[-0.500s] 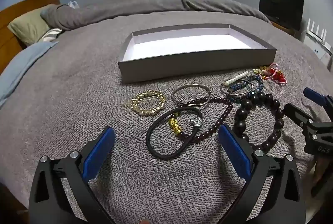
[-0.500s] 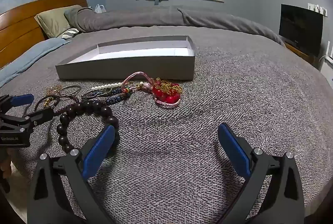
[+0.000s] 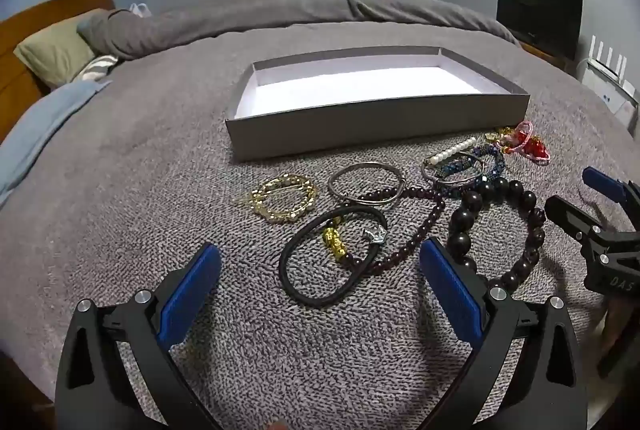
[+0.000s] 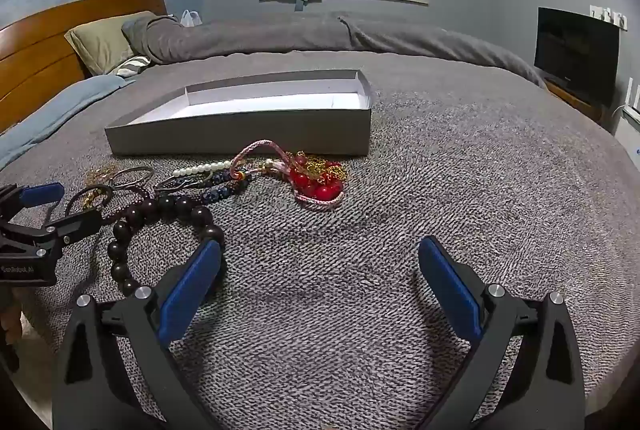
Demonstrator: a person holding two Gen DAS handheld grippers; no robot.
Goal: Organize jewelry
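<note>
On the gray bed cover (image 3: 120,230), in front of a flat gray box (image 3: 376,118) that is white inside, lies a row of jewelry. Going left to right in the left wrist view, first comes a round gold bead bracelet (image 3: 285,199), lying flat. Next is a thin silver bangle (image 3: 366,184), and just below it a black cord bracelet (image 3: 332,257) with a gold charm and a small silver charm. A string of small dark red beads (image 3: 404,226) runs across both of them. Then comes a big loop of fat dark wooden beads (image 3: 498,230), with a blue bead bracelet (image 3: 466,166) and a short row of white pearls (image 3: 452,151) behind it. Last, near the box's right corner, is a pink cord with red beads (image 4: 316,182) and a bit of gold chain. The box's long side runs left to right, with its open top facing up. The left gripper (image 3: 318,276) hangs over the cover, tipped down, jaws spread wide and holding nothing; the black cord bracelet lies between its blue pads. The right gripper (image 4: 318,274) is also tipped down and spread wide, holding nothing, with bare cover between its pads and the wooden beads by its left pad.
</note>
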